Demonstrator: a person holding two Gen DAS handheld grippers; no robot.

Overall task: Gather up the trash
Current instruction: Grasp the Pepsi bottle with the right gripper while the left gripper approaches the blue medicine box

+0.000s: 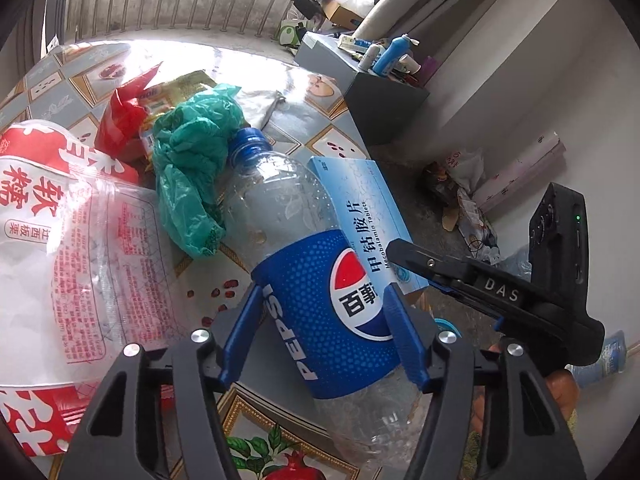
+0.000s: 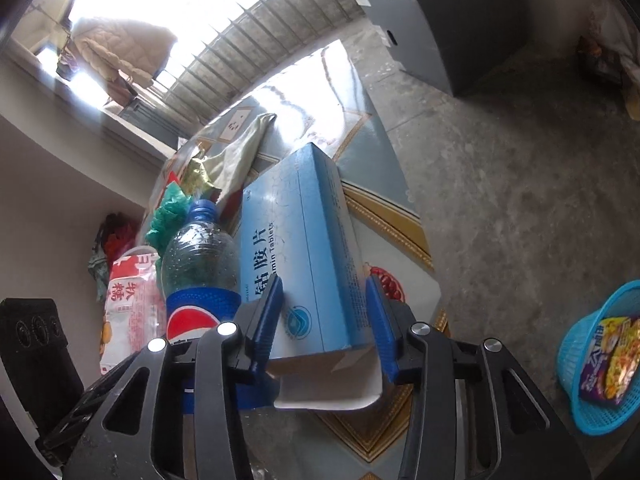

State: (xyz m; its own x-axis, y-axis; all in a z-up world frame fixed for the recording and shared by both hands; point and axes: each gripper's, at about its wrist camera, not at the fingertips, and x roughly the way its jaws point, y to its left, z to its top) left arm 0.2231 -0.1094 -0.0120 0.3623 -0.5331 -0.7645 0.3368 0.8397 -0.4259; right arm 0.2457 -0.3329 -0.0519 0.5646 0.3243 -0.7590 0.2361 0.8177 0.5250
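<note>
An empty Pepsi bottle (image 1: pixel 304 264) with a blue cap lies on the patterned tablecloth (image 1: pixel 256 420). My left gripper (image 1: pixel 326 320) is shut on it, a blue pad pressed against each side of its label. Beside it lies a light-blue medicine box (image 1: pixel 360 208), whose near end flap hangs open. My right gripper (image 2: pixel 324 312) is shut on that box (image 2: pixel 304 248), with one black finger (image 1: pixel 424 260) resting on the box's near end in the left wrist view. The bottle (image 2: pixel 200 256) stands just left of the box in the right wrist view.
A crumpled green bag (image 1: pixel 192 168), a red bag (image 1: pixel 120 120) and a red-and-white plastic wrapper (image 1: pixel 60 220) lie on the table left of the bottle. A blue basket (image 2: pixel 572 364) with a snack packet (image 2: pixel 608 360) sits on the concrete floor at right. A grey cabinet (image 1: pixel 384 100) stands beyond the table.
</note>
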